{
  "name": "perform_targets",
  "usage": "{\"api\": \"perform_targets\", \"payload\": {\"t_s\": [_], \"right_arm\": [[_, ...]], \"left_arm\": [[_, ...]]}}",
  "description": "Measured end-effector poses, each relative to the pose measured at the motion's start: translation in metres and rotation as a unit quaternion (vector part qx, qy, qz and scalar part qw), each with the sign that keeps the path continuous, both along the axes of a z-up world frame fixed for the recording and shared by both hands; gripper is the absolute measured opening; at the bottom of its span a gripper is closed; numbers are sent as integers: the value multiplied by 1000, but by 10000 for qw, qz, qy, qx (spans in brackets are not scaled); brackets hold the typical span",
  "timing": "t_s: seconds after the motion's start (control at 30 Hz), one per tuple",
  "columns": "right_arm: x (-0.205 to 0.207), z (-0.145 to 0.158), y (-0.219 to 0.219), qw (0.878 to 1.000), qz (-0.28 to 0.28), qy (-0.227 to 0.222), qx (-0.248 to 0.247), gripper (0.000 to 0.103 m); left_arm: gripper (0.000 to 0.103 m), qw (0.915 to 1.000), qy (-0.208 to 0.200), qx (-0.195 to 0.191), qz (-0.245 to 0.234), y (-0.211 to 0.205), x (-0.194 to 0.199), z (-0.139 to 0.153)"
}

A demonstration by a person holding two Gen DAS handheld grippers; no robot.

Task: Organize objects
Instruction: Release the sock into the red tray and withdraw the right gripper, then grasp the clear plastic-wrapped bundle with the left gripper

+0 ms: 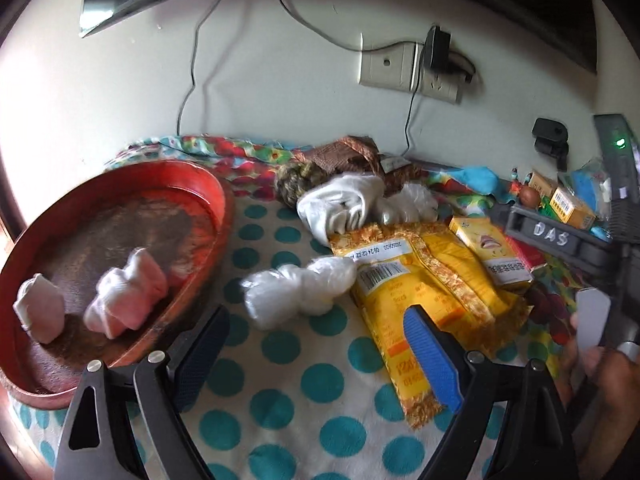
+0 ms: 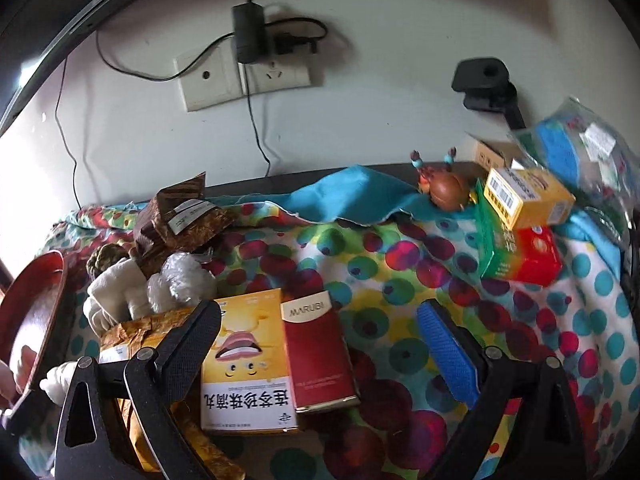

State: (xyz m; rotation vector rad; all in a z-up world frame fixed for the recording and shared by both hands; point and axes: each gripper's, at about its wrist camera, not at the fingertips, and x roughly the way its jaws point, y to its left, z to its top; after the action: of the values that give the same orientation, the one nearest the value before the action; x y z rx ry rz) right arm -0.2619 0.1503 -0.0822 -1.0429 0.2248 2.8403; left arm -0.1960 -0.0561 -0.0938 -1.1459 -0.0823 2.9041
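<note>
Yellow box (image 2: 246,364) touching red box (image 2: 318,350); left claw (image 1: 320,356), right claw (image 2: 320,354) wide open, empty.

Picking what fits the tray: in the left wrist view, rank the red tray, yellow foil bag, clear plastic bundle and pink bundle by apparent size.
1. Red tray
2. Yellow foil bag
3. Clear plastic bundle and pink bundle: look alike, so unranked.

The tray sits near the camera, which inflates it.
</note>
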Motion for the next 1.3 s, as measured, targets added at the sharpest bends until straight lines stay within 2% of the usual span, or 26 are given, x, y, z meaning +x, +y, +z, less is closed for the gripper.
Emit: {"api": "perform_targets", "payload": {"t_s": [0.13, 0.33, 0.53, 0.57, 0.67, 0.83, 0.87, 1.13, 1.3], "right_arm": [[0, -1, -1, 10000, 78, -21, -36, 98], [0, 0, 1, 9998, 112, -10, -138, 99], [-3, -1, 2, 9997, 152, -64, -198, 100], [-3, -1, 2, 9997, 151, -64, -196, 100], [-3, -1, 1, 9996, 183, -59, -185, 100], [-4, -1, 0, 9996, 204, -81, -165, 100], [-3, -1, -1, 9996, 210, -75, -159, 100], [-3, 0, -3, 9996, 243, -66, -123, 100], [-3, 0, -3, 9996, 250, -69, -117, 100]], "left_arm": [[91, 9996, -182, 152, 127, -7, -9, -5], [90, 9991, -282, 94, 302, -14, -19, -2], [90, 9986, -478, 64, 237, -10, -34, -4], [89, 9987, -461, 57, 225, -10, -35, -5], [74, 9984, -431, 16, 369, -14, -37, -8], [65, 9985, -415, 33, 352, -17, -34, -7], [61, 9986, -414, 14, 328, -17, -33, -7], [51, 9993, -317, -4, 203, -16, -28, -1], [50, 9998, -114, 44, 166, -15, -21, 14]]}}
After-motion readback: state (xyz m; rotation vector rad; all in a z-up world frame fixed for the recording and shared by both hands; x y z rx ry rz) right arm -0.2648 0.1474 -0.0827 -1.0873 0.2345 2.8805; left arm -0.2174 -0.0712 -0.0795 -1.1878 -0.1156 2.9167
